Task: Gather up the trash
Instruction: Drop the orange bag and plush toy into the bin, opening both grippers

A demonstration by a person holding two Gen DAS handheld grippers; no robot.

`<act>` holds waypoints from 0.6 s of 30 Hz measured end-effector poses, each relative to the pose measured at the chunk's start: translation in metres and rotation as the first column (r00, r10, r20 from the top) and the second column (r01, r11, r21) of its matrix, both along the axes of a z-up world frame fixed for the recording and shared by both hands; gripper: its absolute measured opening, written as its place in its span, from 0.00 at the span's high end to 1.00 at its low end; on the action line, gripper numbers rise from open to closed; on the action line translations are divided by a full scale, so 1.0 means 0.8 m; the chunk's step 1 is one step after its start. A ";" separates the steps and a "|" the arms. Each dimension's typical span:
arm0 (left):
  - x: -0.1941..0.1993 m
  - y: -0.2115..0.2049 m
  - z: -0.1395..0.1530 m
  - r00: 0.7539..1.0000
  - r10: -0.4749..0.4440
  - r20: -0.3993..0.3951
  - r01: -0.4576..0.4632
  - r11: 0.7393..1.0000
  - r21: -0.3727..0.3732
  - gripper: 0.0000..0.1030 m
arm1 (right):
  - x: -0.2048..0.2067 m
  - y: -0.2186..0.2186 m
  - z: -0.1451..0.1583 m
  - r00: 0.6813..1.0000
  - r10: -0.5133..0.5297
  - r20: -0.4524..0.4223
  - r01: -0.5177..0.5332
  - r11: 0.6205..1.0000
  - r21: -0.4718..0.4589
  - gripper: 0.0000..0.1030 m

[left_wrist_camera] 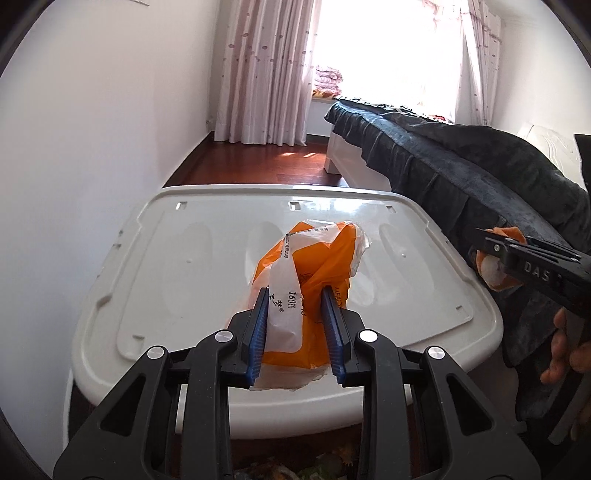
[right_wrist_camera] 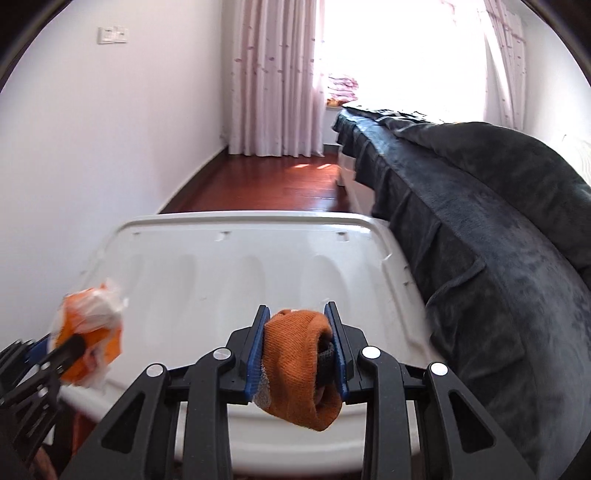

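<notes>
While both grippers hang over the white lid (left_wrist_camera: pixel 177 258), each is clenched on its own item.

Left gripper (left_wrist_camera: pixel 295 299): blue pads (left_wrist_camera: pixel 258 325) pressed against both sides of an orange-and-white wrapper (left_wrist_camera: pixel 306 266), crumpled plastic with printed text. Seen from the left wrist, the wrapper stands over the middle of the lid; whether its lower edge touches the surface cannot be told. From the right wrist it shows at the far left (right_wrist_camera: pixel 92 332), near the lid's front corner.

Right gripper (right_wrist_camera: pixel 297 314): pads closed on an orange knit glove (right_wrist_camera: pixel 295 354), bunched, with a grey cuff showing at the right pad. Its lower end droops below the fingers over the lid's (right_wrist_camera: pixel 221 273) near edge.

Surroundings: bed under a dark blanket (right_wrist_camera: pixel 480 229), just beside the lid's right edge; reddish wood floor (right_wrist_camera: pixel 277 184); pink spotted curtains (left_wrist_camera: pixel 258 70) at a bright window; wall switch (right_wrist_camera: pixel 112 35) on the left wall.
</notes>
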State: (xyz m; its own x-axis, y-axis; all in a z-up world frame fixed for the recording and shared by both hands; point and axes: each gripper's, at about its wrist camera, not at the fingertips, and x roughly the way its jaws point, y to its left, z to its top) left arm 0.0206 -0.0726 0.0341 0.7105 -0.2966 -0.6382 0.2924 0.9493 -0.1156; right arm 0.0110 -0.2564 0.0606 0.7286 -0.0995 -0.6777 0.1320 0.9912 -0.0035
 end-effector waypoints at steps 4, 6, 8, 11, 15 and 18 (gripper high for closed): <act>-0.043 0.032 -0.007 0.999 0.035 -0.012 -0.035 0.999 0.011 0.73 | -0.061 0.047 -0.011 0.998 0.059 -0.007 -0.059 0.998 0.001 0.70; -0.058 0.044 -0.015 0.998 0.049 -0.026 -0.049 0.999 0.013 0.73 | -0.087 0.062 -0.021 0.997 0.080 -0.025 -0.079 0.997 0.013 0.70; -0.073 0.057 -0.024 0.997 0.063 -0.046 -0.063 0.998 0.009 0.73 | -0.105 0.071 -0.032 0.995 0.092 -0.046 -0.091 0.996 0.021 0.70; -0.091 0.067 -0.033 0.996 0.068 -0.065 -0.067 0.998 0.016 0.73 | -0.126 0.085 -0.050 0.990 0.110 -0.088 -0.108 0.994 0.026 0.70; -0.106 0.076 -0.038 0.993 0.075 -0.086 -0.074 0.997 0.021 0.73 | -0.143 0.095 -0.069 0.984 0.121 -0.133 -0.119 0.993 0.026 0.70; -0.117 0.078 -0.042 0.992 0.080 -0.102 -0.078 0.997 0.024 0.73 | -0.155 0.104 -0.078 0.980 0.124 -0.153 -0.123 0.992 0.017 0.70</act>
State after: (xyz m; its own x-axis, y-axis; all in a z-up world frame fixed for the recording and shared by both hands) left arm -0.0734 -0.0099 0.0005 0.6618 -0.2289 -0.7139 0.2041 0.9713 -0.1223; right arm -0.1130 -0.1733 -0.0021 0.6221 -0.0096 -0.7829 0.0074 1.0000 -0.0064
